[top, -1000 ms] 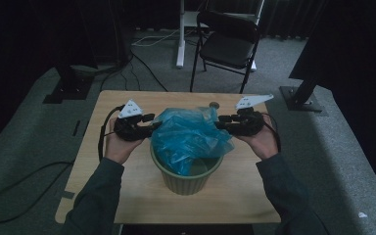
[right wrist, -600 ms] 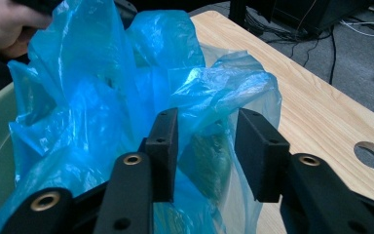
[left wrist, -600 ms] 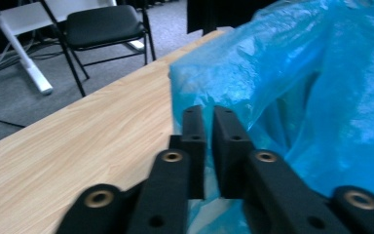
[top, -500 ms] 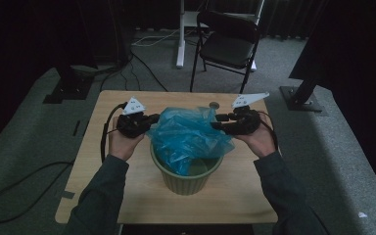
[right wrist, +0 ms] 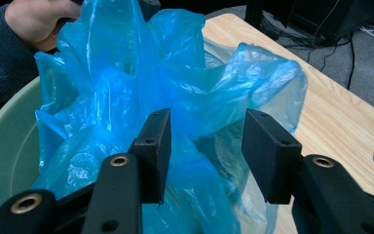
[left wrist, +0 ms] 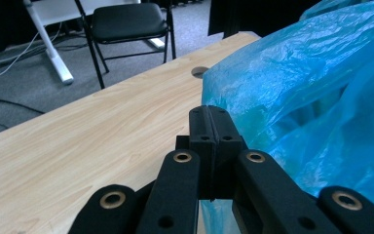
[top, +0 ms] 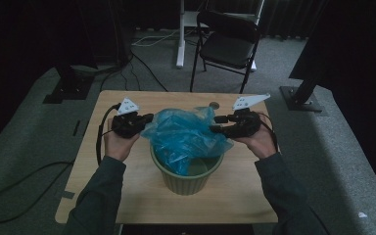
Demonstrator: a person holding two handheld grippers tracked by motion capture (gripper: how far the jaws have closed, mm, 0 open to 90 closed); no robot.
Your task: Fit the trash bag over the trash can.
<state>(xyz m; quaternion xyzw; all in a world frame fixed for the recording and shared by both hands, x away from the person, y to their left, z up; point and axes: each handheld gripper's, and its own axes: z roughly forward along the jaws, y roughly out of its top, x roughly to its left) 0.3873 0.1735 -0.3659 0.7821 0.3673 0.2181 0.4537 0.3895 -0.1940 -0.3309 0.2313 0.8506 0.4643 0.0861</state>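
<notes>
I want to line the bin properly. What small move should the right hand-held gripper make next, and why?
Probably close the right hand-held gripper on the crumpled blue plastic bag. Its jaws stand open with a fold of the bag between them, while the left hand-held gripper looks shut at the bag's other side. With both sides held, the bag could be spread over the round green plastic bin.

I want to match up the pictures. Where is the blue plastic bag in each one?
High view: the blue plastic bag sits in the middle, bunched in the green bucket, between the two grippers.
Left gripper view: it covers the right side, beside the shut jaws.
Right gripper view: it spreads across the middle, behind and between the open jaws.
Shared landmark: the round hole in the table, near the far edge.
</notes>
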